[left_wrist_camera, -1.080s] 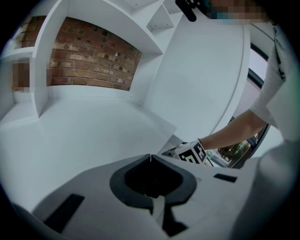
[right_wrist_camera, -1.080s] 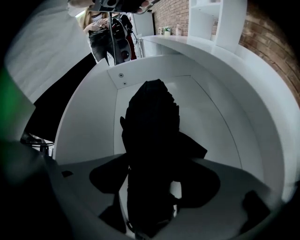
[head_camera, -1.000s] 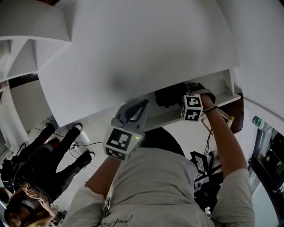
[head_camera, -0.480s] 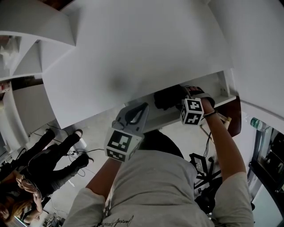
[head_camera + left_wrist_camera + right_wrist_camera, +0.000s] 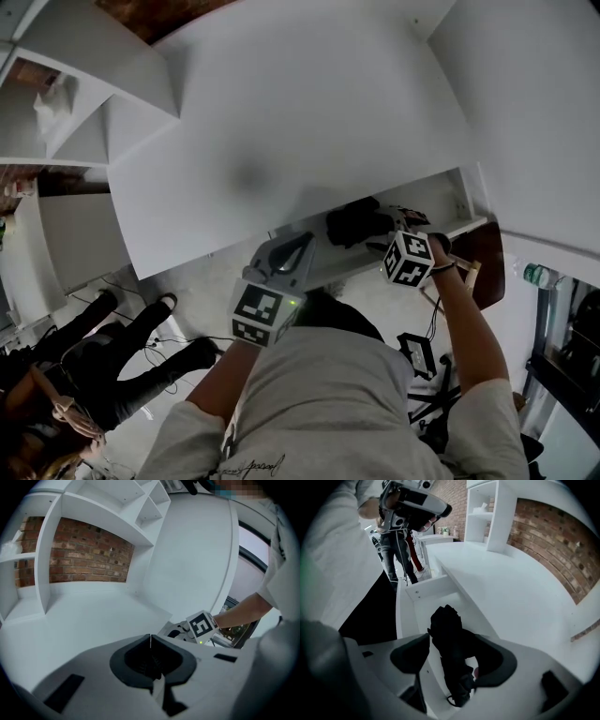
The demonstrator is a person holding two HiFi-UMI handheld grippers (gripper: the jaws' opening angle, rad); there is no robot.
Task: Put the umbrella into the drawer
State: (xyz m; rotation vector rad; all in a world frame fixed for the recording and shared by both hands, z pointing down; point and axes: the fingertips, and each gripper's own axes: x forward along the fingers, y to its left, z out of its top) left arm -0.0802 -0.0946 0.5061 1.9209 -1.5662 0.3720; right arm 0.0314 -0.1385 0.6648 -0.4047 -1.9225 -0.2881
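At the lower left of the head view a bystander (image 5: 103, 361) in dark trousers stands on the floor. The white desk top (image 5: 281, 112) fills the middle of the frame, with white shelves (image 5: 66, 103) at the upper left. My left gripper (image 5: 286, 246) sits just left of centre, below the desk's front edge, by the left end of the drawer front. In its own view the left gripper (image 5: 150, 639) has its claw pressed together with nothing in it.

Right of that, the black folded umbrella (image 5: 356, 220) lies inside the open white drawer (image 5: 455, 202), under the desk edge. My right gripper (image 5: 392, 225) is at the umbrella's right end. In the right gripper view the claw (image 5: 454, 656) is clamped on the umbrella (image 5: 447, 630), one jaw on each side. The umbrella's far end points down along the drawer (image 5: 426, 588) floor, and its strap end hangs at the bottom of the frame.
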